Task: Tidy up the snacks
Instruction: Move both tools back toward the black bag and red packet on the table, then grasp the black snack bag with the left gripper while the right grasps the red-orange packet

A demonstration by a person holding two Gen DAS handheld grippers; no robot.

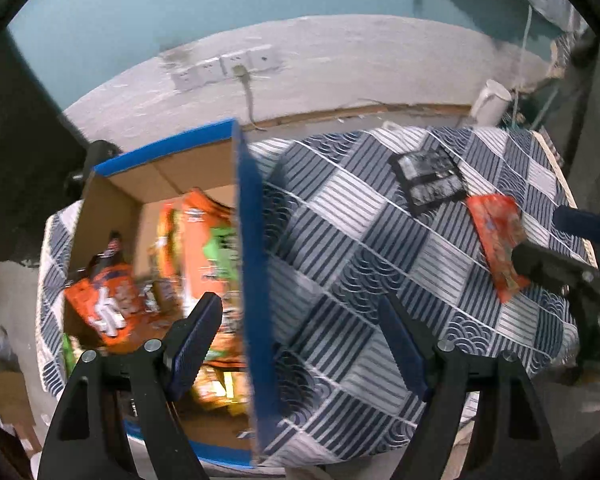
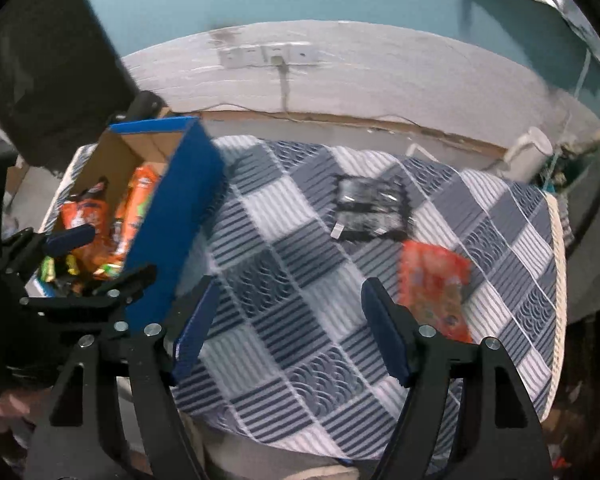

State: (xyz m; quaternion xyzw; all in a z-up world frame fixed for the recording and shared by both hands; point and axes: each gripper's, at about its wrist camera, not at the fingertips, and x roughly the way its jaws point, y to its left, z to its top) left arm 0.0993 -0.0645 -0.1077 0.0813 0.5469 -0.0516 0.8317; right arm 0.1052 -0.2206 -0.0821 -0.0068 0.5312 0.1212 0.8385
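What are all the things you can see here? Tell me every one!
cardboard box: one, blue outside and brown inside, left end of the table.
snack packets in the box: several, mostly orange with some green and yellow; exact number too blurred to tell.
black packet: one, black with pale print, flat on the cloth towards the far side.
orange packet: one, orange-red, flat on the cloth near the right edge.
tablecloth: one, blue and white checks, covering the table.
wall sockets: one white row, on the wall behind, with a cable plugged in.
white jug: one, beyond the table's far right corner.
left tongs: one, black with blue pads, open, empty.
right tongs: one, same colours, open, empty.
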